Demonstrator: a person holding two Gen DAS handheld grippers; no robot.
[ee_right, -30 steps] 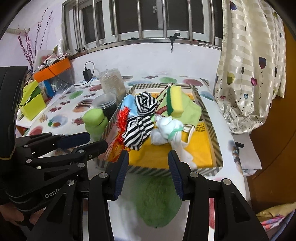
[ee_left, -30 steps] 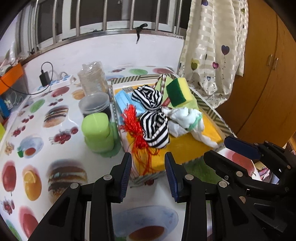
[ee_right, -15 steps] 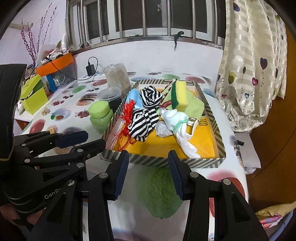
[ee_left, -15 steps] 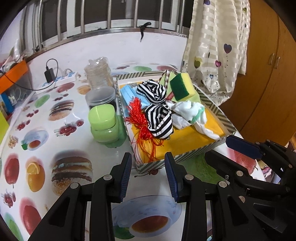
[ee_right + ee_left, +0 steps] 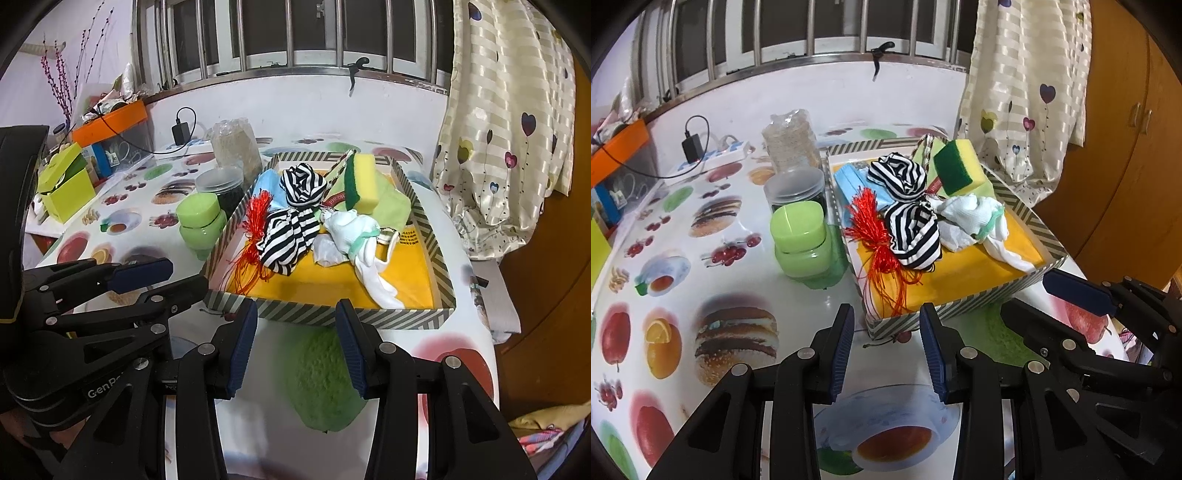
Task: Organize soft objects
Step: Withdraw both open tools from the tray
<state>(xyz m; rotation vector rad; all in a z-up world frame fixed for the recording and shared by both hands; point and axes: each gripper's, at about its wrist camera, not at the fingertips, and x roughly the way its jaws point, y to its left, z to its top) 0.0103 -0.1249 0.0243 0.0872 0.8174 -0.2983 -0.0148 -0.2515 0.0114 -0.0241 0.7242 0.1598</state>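
Observation:
A box with a striped rim [image 5: 964, 305] [image 5: 317, 314] and a yellow floor stands on the table. It holds a black-and-white striped cloth [image 5: 911, 236] [image 5: 286, 242], a red tassel [image 5: 875, 236] [image 5: 255, 221], a crumpled white cloth [image 5: 971, 221] [image 5: 351, 230], a yellow-and-green sponge [image 5: 956, 168] [image 5: 360, 181], a blue pad [image 5: 849, 182] and a pale green cloth [image 5: 393, 208]. My left gripper [image 5: 886, 325] [image 5: 179, 275] hovers open in front of the box's near left corner, holding nothing. My right gripper [image 5: 297, 321] [image 5: 1028, 295] is open and bare before the near wall.
Left of the box stand a lime-green lidded jar [image 5: 799, 236], a clear jar with dark contents [image 5: 796, 190] and a grain-filled plastic jar [image 5: 788, 138]. A power strip with charger [image 5: 701, 155], an orange bin [image 5: 110, 123] and a lime box [image 5: 66, 188] line the back left. Curtain [image 5: 502, 110] and wooden cupboard [image 5: 1126, 147] are at right.
Both views have drawn back a little from the box, so its near wall now shows above the fingertips. The jaws stand as wide as before; the box's contents have not moved.

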